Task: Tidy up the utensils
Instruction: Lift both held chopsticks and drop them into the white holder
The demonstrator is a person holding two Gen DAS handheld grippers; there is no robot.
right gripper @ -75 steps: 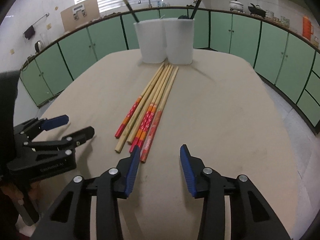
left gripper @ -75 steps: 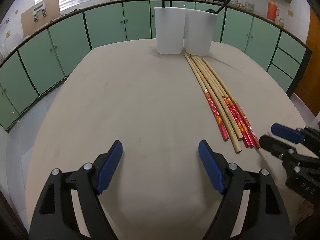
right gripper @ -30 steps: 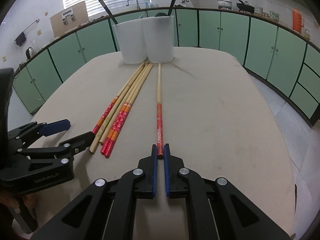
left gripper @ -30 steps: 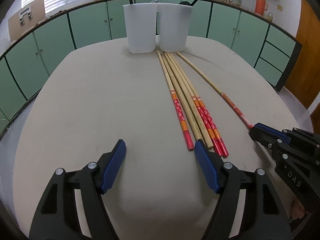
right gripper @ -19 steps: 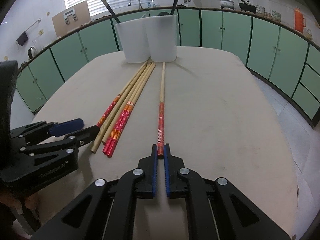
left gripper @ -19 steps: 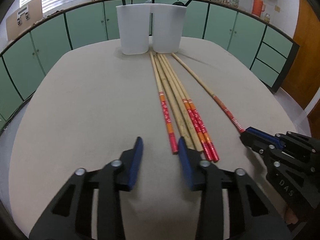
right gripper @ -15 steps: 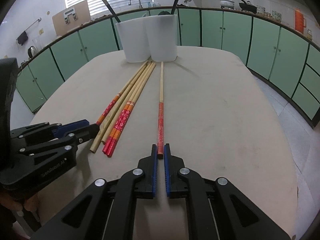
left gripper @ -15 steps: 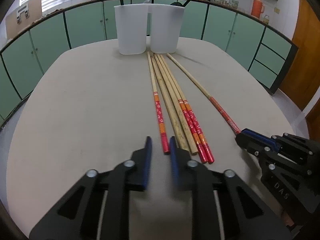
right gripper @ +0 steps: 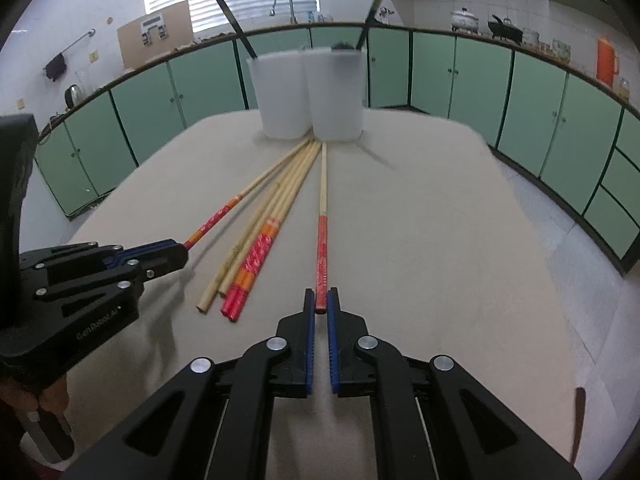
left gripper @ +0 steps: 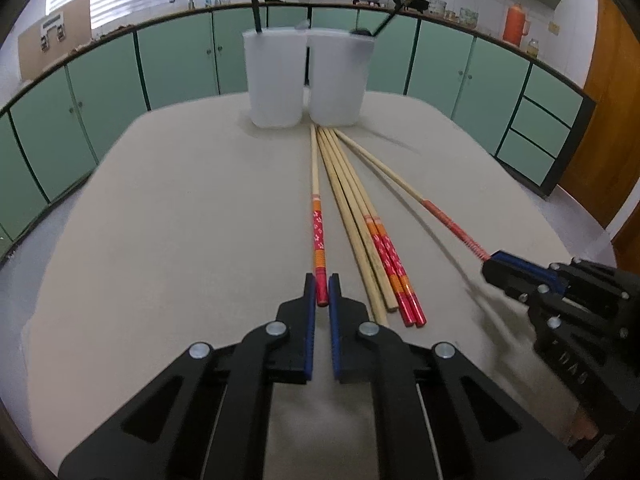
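Note:
Several bamboo chopsticks with red-patterned ends (left gripper: 360,208) lie fanned on the beige table (left gripper: 180,220), tips towards two white cups (left gripper: 274,76) (left gripper: 338,76) at the far edge. My left gripper (left gripper: 322,284) is closing on the red end of the leftmost chopstick (left gripper: 316,200), pads pressing on it. My right gripper (right gripper: 321,298) is shut on the red end of the rightmost chopstick (right gripper: 322,216), which lies apart from the bunch (right gripper: 276,212). The right gripper (left gripper: 490,262) also shows in the left wrist view, and the left gripper (right gripper: 182,250) in the right wrist view.
A dark utensil handle sticks out of each cup (right gripper: 280,92) (right gripper: 336,92). Green cabinets (left gripper: 100,92) ring the table, with a sink tap (right gripper: 282,0) and pots (right gripper: 464,18) on the counter behind. A wooden door (left gripper: 600,120) stands at the right.
My left gripper has shifted onto the leftmost chopstick's end and gone from wide open to shut on it. The right gripper has kept its hold on the rightmost chopstick.

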